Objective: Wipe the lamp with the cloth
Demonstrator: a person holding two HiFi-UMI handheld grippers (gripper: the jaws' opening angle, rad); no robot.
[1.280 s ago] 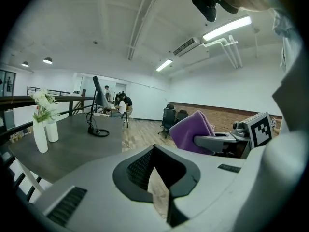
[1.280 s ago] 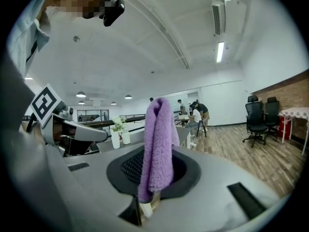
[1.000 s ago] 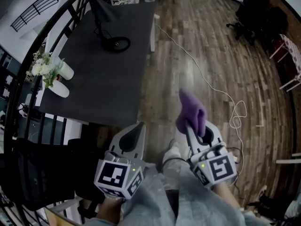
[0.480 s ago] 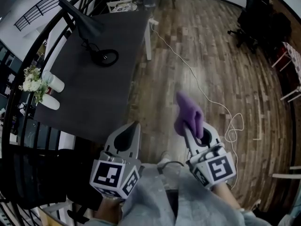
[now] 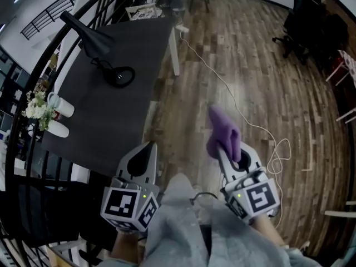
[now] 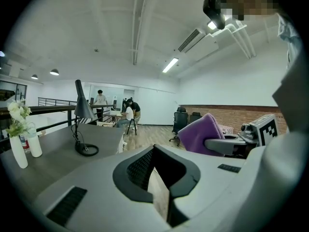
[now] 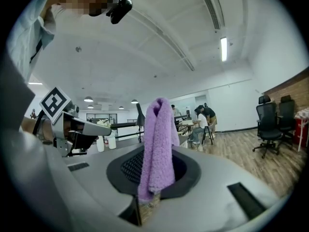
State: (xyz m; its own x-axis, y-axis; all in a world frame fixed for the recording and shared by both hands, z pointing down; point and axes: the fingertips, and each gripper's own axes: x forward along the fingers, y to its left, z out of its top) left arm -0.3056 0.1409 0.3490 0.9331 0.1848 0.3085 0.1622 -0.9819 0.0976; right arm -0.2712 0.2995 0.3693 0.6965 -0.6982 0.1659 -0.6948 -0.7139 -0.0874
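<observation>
the lamp (image 5: 89, 32), black with a round base, stood upright on the dark table (image 5: 111, 115) at the upper left of the head view, well apart from both grippers. in the left gripper view the lamp (image 6: 79, 122) appeared at the far left, past the gripper body.

the cloth (image 5: 224, 135), purple and folded, was clamped in the right gripper (image 5: 229, 156). in the right gripper view the cloth (image 7: 157, 144) stood upright out of the closed jaws, with its lower edge pinched between them. the cloth was over the wooden floor (image 5: 261, 65), to the right of the table edge and not in contact with the lamp.

the left gripper (image 5: 146, 152) had its jaws drawn together, with only a thin sliver between them, and held nothing. it was near the table's front edge.

two white vases (image 5: 58, 118) with flowers lay or stood at the table's left side. a pale cable (image 5: 245, 102) ran across the floor. dark office chairs (image 5: 308, 21) stood at the upper right.
</observation>
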